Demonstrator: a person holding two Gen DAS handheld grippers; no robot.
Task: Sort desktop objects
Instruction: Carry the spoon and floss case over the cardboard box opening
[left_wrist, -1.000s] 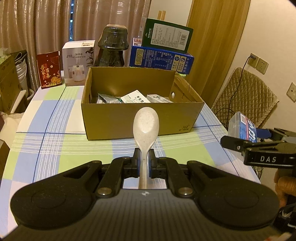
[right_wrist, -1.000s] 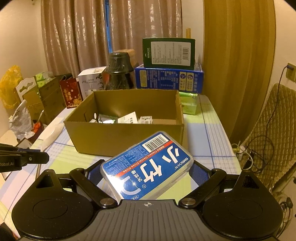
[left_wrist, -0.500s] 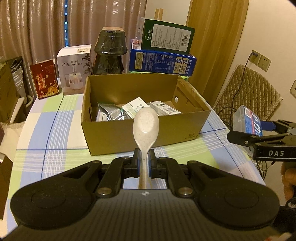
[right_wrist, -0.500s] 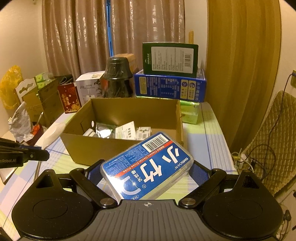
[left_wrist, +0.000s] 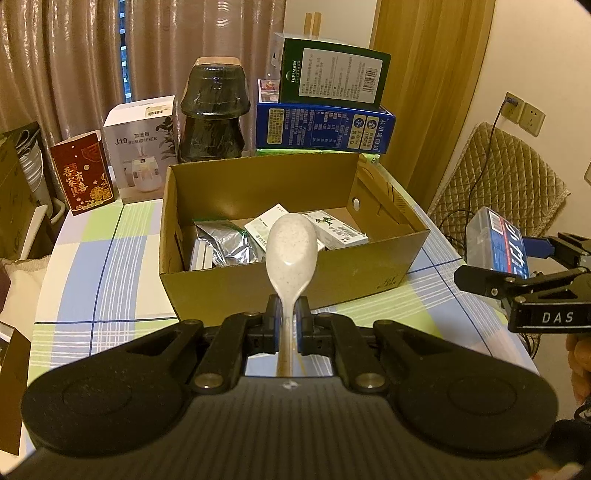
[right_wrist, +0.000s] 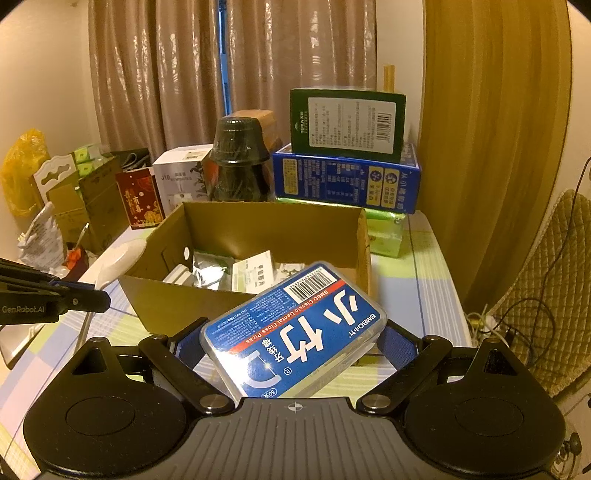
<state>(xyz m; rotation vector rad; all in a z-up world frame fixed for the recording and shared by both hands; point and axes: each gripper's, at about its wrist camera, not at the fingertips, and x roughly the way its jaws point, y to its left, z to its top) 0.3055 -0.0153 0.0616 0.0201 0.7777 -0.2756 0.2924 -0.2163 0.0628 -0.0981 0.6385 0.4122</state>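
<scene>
One open cardboard box (left_wrist: 288, 284) sits mid-bench (left_wrist: 110, 295) at 12 o'clock from both grippers, holding one foil pouch (left_wrist: 225, 247) and at least two small cartons (left_wrist: 334, 230), with five packages and one dark jar (left_wrist: 212, 110) lined up behind it. The right gripper (right_wrist: 291, 345), jaws spread wide, is clamped on one blue floss-pick case (right_wrist: 295, 339) held tilted above the box's near wall. The left gripper (left_wrist: 287, 321), jaws nearly together, pinches the handle of one pale spoon (left_wrist: 291, 247) whose bowl points toward 12 o'clock over the box's near wall.
</scene>
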